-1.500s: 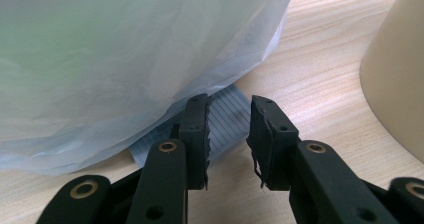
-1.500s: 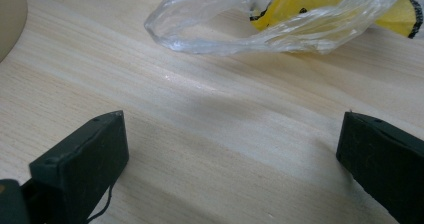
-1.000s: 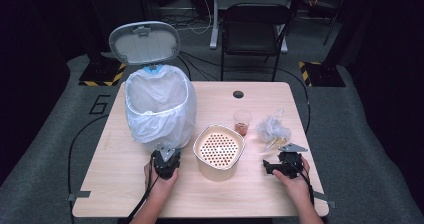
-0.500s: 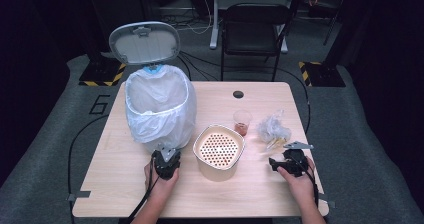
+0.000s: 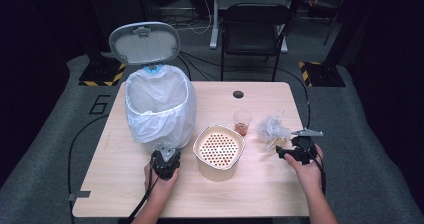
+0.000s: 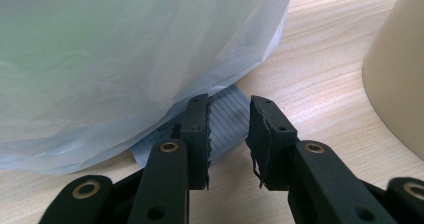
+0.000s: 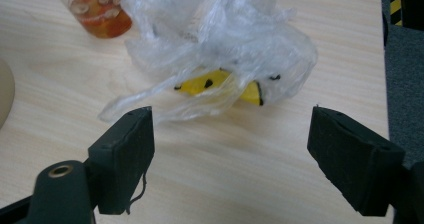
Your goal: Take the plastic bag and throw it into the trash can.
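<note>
My right gripper (image 7: 230, 154) has been opening, jaws wide and empty; its view reveals yellow peel inside the crumpled clear plastic bag (image 7: 220, 49) at upper centre. Bare tabletop below. Left gripper (image 6: 227, 134) nearly closed, gripping nothing.

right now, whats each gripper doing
left gripper: closed to a narrow gap, holding nothing, at the bin bag.
right gripper: open, jaws have just been opening, nothing between them, facing the crumpled bag.
</note>
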A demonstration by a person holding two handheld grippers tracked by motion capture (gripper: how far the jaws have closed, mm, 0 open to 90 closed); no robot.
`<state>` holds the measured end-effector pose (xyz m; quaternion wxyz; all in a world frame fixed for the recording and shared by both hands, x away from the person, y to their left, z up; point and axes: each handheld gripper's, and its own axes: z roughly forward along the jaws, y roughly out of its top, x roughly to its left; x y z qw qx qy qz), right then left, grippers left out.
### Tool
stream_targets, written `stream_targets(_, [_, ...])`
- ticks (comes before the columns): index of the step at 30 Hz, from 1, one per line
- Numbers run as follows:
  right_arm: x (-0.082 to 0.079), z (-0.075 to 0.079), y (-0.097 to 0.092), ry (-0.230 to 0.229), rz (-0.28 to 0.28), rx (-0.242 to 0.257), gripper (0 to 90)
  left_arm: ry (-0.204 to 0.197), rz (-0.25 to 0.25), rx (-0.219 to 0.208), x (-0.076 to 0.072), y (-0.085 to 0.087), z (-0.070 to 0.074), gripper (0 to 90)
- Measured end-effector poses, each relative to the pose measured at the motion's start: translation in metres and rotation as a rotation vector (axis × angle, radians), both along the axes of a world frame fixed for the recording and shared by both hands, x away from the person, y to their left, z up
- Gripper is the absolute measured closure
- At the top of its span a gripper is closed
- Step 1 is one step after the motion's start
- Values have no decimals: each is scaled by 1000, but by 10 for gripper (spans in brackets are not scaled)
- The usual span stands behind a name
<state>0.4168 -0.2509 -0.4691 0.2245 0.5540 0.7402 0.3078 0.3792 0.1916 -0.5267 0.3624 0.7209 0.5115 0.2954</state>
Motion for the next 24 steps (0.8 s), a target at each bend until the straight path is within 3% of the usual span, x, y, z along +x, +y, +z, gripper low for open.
stream_targets(1, [2,3,0,2,-5,5,182,-4,-5,20,0,1,1,699])
stream_targets(11, [28,31,1,-21,2,17,147,-3,-7,21,0,1,1,699])
stream_targets(14, [38,34,4,-28,-1,15,132,-2,-7,20,0,1,1,699])
stream_targets(16, [44,35,6,-40,15,14,70,-3,-8,22,0,1,1,699])
stream_targets(19, [55,34,13,-23,14,-3,0,-1,-8,20,0,1,0,699])
stream_targets(24, [65,31,22,-24,31,-5,0,-1,-7,24,0,1,1,699])
